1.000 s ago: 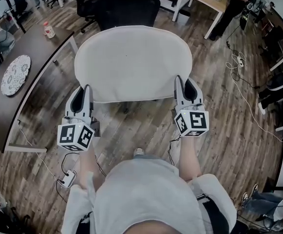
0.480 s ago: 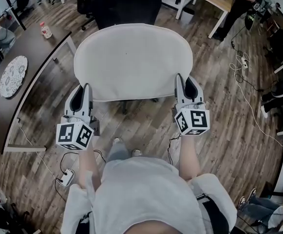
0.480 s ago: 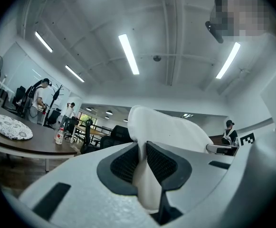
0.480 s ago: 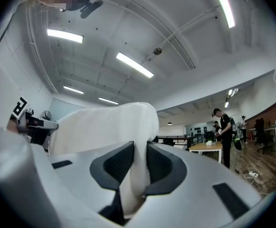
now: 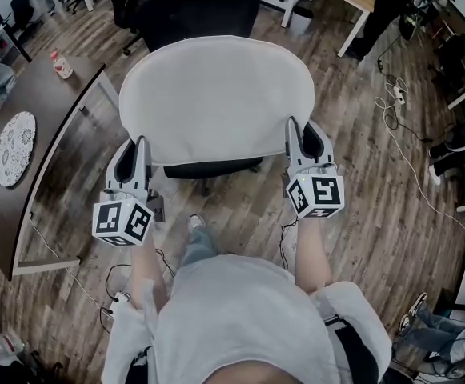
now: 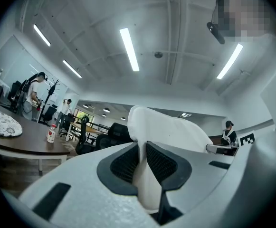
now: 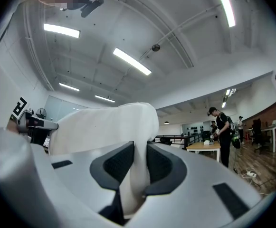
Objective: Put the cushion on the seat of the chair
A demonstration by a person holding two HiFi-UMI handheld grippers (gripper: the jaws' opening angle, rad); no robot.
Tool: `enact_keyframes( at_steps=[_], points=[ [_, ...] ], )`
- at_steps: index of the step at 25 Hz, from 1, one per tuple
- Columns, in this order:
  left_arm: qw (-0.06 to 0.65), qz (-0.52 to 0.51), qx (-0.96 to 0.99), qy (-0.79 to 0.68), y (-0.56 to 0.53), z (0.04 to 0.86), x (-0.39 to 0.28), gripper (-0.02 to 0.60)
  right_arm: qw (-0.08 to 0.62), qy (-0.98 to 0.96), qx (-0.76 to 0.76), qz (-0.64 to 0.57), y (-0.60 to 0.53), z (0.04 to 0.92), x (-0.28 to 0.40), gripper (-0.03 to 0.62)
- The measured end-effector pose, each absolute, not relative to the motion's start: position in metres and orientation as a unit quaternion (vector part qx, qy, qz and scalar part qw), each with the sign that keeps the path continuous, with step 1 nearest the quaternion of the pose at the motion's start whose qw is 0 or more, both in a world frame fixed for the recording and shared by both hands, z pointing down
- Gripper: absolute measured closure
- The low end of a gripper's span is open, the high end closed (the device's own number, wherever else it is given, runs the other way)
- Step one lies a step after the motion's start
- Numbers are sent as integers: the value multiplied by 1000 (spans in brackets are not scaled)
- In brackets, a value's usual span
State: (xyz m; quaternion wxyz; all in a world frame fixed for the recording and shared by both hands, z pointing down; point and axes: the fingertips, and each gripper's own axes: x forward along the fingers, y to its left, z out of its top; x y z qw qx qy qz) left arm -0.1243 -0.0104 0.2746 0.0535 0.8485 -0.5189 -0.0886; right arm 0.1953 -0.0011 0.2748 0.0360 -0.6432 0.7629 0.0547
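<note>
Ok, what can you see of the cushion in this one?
The cushion is a plain off-white pad with a smooth, fabric-looking cover. Its far edge is rounded and its near edge straighter. It is held roughly flat, with its near corners pinched in the left tongs and the right tongs. It hangs over the black chair and hides most of the seat. Whether it touches the seat cannot be told.

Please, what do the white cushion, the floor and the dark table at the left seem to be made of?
Cushion: soft padding in matte off-white fabric, probably; its edge squeezes thin between the left gripper's jaws.
Floor: wood or wood-look planks, slight sheen; streaked grain and plank seams show.
Table: smooth dark top, laminate or painted wood; cannot tell which.
</note>
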Motion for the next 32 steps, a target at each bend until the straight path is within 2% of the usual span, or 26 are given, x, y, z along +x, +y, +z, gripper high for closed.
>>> enact_keyframes(
  at_steps=[18, 32],
  points=[
    [61, -93, 878, -466, -163, 268, -149, 525, 33, 722, -688, 59, -116, 266, 168, 533],
    [76, -96, 889, -441, -218, 279, -173, 525, 19, 706, -706, 52, -156, 273, 140, 533]
  ],
)
